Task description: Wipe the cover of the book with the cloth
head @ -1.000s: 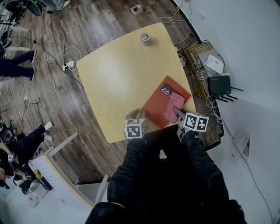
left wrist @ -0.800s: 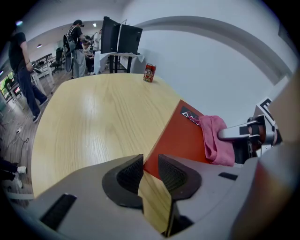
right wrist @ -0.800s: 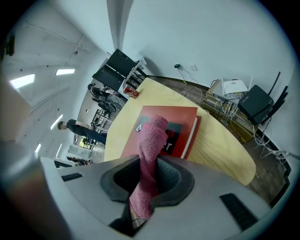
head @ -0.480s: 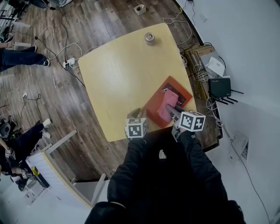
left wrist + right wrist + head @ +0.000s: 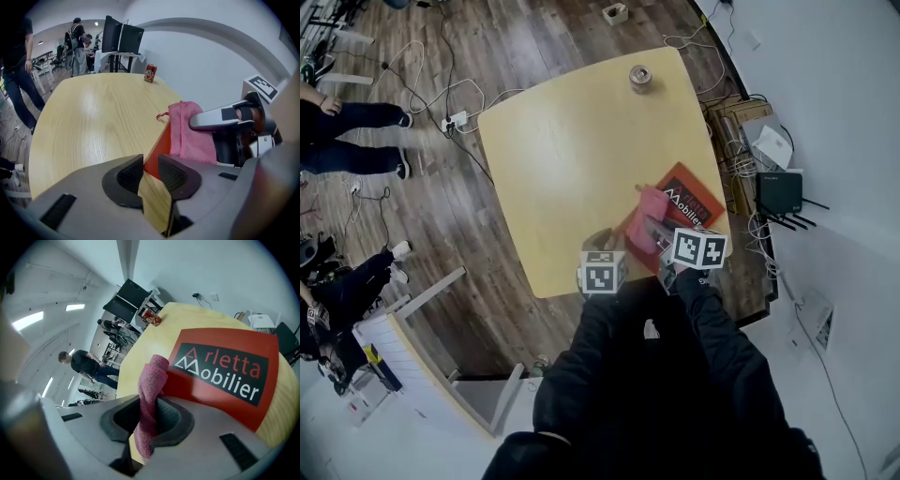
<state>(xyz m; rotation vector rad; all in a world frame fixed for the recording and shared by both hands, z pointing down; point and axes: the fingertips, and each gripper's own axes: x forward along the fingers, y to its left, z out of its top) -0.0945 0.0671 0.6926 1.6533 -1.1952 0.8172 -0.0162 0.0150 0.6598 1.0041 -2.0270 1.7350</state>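
A red book [image 5: 692,199] with white "Mobilier" lettering lies at the right edge of the yellow table [image 5: 562,159]. My right gripper [image 5: 656,230] is shut on a pink cloth [image 5: 652,204], which rests on the left part of the cover. In the right gripper view the cloth [image 5: 152,380] stands pinched between the jaws of this gripper [image 5: 149,416], over the book [image 5: 220,376]. My left gripper [image 5: 607,240] sits at the book's near corner. In its own view the jaws of the left gripper [image 5: 150,165] stand almost together around the red corner [image 5: 159,150], with the cloth [image 5: 187,131] just beyond.
A small can [image 5: 639,77] stands at the table's far edge, also the can [image 5: 149,73] in the left gripper view. Cables and people's legs [image 5: 352,141] are on the wooden floor at left. A router [image 5: 778,192] and boxes sit against the wall on the right.
My right gripper has dragged the cloth from the middle of the cover toward its left edge, uncovering the lettering. The left gripper stays at the book's corner.
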